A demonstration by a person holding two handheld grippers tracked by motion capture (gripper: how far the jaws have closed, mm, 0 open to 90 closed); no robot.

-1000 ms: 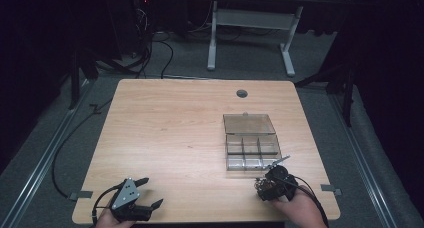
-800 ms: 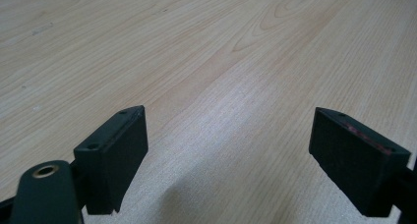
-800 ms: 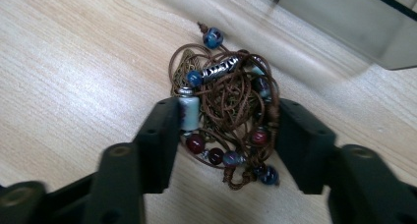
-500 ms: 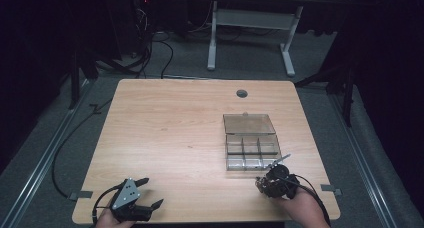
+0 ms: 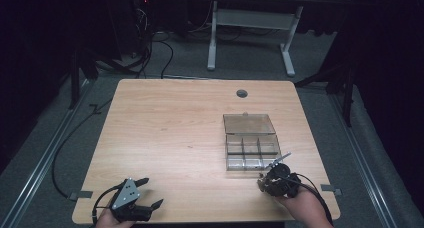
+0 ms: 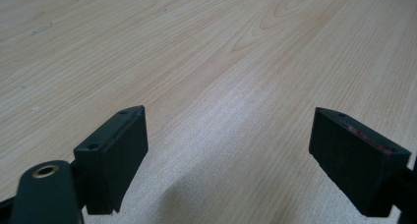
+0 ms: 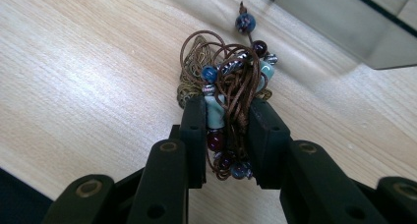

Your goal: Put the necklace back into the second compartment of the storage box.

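Note:
A tangle of brown cord strung with blue, teal and dark red beads [image 7: 231, 71] lies on the wooden table [image 5: 165, 128], just in front of a clear compartment box [image 5: 250, 150]. My right gripper [image 7: 227, 111] has just been closing on this bundle, and its pads now press on the cord and beads from both sides. In the high view that gripper [image 5: 272, 180] sits near the table's front right edge. My left gripper [image 5: 152, 192] rests at the front left, open, with bare wood between its jaws [image 6: 228, 140].
The box's clear lid [image 5: 249, 123] lies open behind its compartments; a corner of the box [image 7: 344, 27] is close ahead of the right jaws. A round cable hole [image 5: 242, 93] sits at the table's far middle. Desk legs and cables lie on the floor beyond.
The right gripper's jaws have drawn together around the beaded cord bundle. Both hands have stayed where they were, and the left gripper is unchanged.

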